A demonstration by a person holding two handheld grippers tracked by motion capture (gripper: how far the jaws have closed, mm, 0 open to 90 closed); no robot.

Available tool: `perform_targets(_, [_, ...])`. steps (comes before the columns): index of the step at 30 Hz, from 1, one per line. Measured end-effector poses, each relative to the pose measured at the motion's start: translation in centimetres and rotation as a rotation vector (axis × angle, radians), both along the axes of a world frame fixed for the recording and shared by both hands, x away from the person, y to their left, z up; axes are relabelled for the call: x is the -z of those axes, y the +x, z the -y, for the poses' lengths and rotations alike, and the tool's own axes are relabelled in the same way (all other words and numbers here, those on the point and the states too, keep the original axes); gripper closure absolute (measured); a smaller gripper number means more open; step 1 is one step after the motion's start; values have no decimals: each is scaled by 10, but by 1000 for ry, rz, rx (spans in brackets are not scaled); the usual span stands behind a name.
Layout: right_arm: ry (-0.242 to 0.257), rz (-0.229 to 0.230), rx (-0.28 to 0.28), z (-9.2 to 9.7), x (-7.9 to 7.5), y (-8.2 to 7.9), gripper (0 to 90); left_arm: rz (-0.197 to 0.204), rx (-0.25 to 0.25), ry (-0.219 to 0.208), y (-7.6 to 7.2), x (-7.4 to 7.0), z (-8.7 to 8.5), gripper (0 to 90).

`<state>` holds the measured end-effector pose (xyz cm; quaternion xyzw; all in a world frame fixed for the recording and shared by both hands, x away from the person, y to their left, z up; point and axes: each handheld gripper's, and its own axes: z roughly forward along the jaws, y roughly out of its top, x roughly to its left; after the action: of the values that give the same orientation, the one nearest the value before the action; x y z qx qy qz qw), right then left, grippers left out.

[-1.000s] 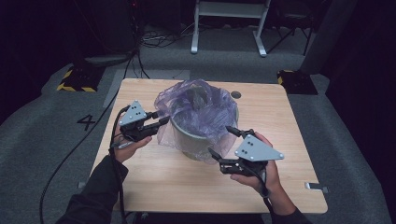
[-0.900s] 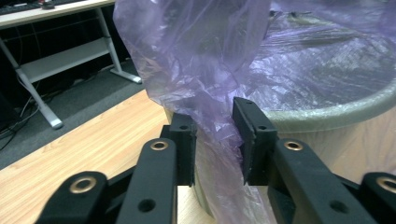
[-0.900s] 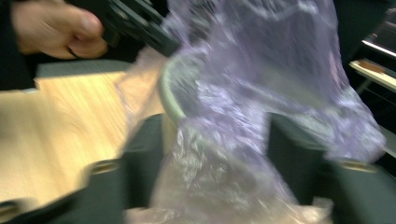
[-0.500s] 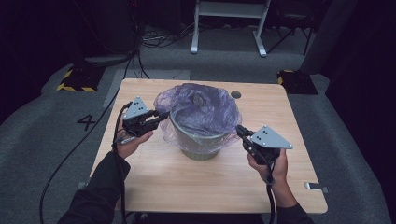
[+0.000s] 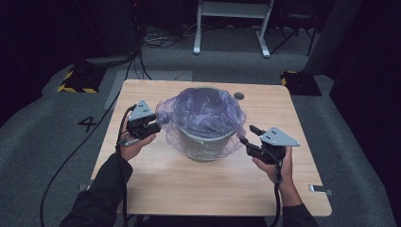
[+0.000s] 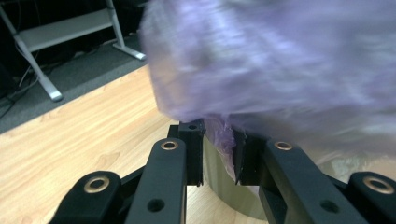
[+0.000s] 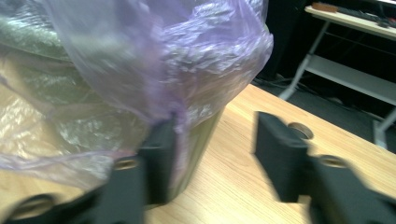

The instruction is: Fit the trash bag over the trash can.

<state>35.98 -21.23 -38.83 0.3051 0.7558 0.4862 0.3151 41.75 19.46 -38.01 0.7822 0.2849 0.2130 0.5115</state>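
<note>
Left gripper [image 6: 218, 156]: jaws nearly together, clamped on a fold of the purple bag [image 6: 280, 70] at lower centre of the left gripper view; film bunches between the pads, the bag billows above them into the upper right. In the high view the left gripper [image 5: 152, 124] sits centre-left, level, pointing right at the bag's edge, the left hand [image 5: 134, 144] under it, forearm coming up from bottom left.

Right gripper [image 7: 212, 154]: jaws apart, having just opened. One jaw lies against the bag film by the grey bin [image 7: 198, 140], the other stands clear over bare table [image 7: 243, 135]; nothing pinched. In the high view the right gripper [image 5: 250, 137] is centre-right, angled up-left, tips just beside the bag's [image 5: 201, 111] lower right hem, the right hand [image 5: 272, 165] below it.

The bag drapes over the bin [image 5: 205, 144], mid-table [image 5: 189, 189].
</note>
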Motion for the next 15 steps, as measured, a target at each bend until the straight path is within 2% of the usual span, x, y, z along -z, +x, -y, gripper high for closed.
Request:
perform_targets(4, [53,41,-39,8,-11,-11,269,6,-1,12,-1,-1,1,763])
perform_targets(9, [86,96,-106,0,-35,-29,237,2,-4,3,0,0,0,759])
perform_targets(11, [62,120,-113,-9,-44,-32,256,10,-14,16,0,-1,1,744])
perform_targets(13, [46,134,-113,-17,-49,-31,333,10,-33,11,-1,-2,1,641])
perform_targets(15, [2,139,-82,-24,-52,-25,420,9,-32,0,-2,-3,-2,566])
